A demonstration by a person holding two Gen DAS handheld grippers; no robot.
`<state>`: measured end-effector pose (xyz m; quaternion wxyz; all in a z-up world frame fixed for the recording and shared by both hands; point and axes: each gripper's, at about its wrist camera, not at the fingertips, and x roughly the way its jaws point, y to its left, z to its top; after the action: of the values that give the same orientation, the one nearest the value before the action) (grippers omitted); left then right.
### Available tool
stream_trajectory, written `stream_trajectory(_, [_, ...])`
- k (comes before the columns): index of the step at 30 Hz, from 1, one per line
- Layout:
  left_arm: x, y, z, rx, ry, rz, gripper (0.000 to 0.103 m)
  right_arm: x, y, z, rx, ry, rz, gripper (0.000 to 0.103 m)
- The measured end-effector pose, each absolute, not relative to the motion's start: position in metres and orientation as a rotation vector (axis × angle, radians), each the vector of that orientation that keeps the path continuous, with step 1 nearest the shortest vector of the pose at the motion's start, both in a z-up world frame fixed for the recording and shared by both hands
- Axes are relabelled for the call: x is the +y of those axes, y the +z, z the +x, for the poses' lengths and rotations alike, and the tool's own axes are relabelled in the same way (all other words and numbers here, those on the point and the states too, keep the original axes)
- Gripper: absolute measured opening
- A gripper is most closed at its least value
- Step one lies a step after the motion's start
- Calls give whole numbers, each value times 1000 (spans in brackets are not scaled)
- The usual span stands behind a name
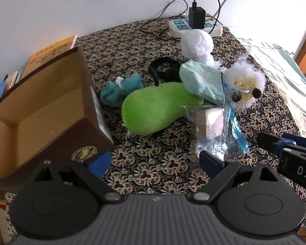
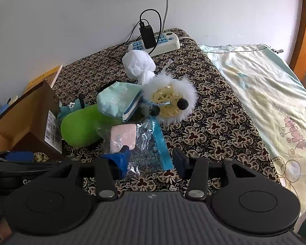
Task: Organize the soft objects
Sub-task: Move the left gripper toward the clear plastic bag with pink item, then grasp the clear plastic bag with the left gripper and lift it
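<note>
White letters "DAS" stand on the right claw's black body (image 1: 299,170) — cut off at the frame edge. The box's barcode label (image 2: 53,130) — digits unreadable.

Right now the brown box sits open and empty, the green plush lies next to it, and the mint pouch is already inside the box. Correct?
One thing is off. The mint pouch is not in the brown box; it lies on the pile, leaning on the green plush beside the white fluffy toy. The left wrist view shows the box open and empty, with the plush next to it.
</note>
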<state>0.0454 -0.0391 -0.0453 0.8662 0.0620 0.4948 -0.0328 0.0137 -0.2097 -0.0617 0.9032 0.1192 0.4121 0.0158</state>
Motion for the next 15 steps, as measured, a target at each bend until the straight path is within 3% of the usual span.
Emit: stream_trajectory(15, [-31,-72,59,1079,-218,1,91,-220,-91,41,910,134,332,27])
